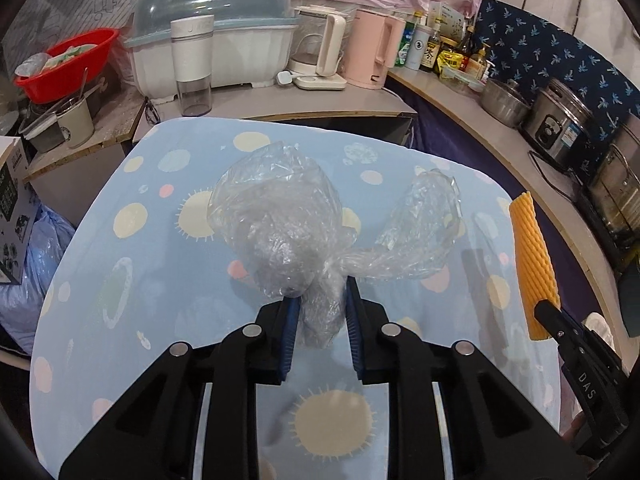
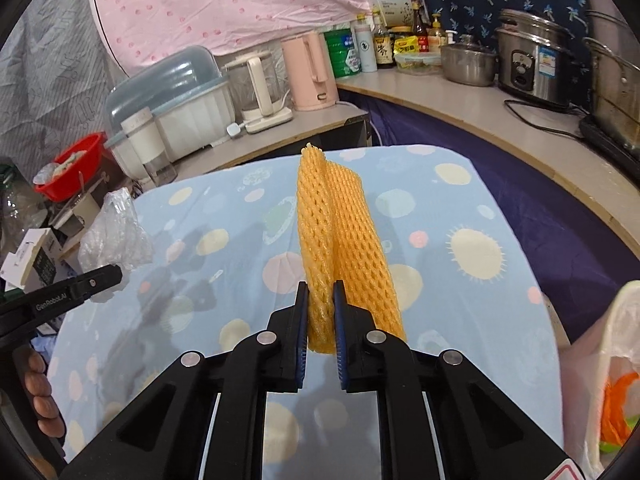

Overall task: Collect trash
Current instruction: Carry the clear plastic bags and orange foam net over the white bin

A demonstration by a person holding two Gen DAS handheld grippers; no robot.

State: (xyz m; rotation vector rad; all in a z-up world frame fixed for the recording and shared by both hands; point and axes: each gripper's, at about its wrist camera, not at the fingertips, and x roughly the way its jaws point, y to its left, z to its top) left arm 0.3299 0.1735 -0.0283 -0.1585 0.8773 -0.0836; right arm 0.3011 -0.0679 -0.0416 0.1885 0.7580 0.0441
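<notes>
Left wrist view: the left hand-held gripper (image 1: 320,304) is closed on the twisted neck of a crumpled clear plastic bag (image 1: 280,216), holding it up over the worktop (image 1: 120,280) with its blue spotted cloth. The bag bulges ahead of the jaws, and a loose lobe flares off to the right. In the right wrist view, the right hand-held gripper (image 2: 321,300) is pinched on the lower end of an orange foam fruit net (image 2: 340,240), which stands up and away from the jaws above the same cloth.

The risks, as I judge them:
- The plastic is slick and only a thin bunched neck sits between the pads, so a quick swing could let the bag slide out.
- The loose lobe could snag on the other gripper, since the two are near each other.
- The foam net is soft and held only at one end; it could flop over, or pull free if it brushes the rim of the white bag (image 2: 612,360) at the right edge. That bag already holds something orange and looks like the likely bin, though I cannot be sure.
- With both grippers occupied, neither can hold that bag's mouth open, so a drop could miss it.

Count: two grippers, both loaded; one clear plastic bag; one orange foam net; one white bag. No other loose trash shows on the cloth in either view.
</notes>
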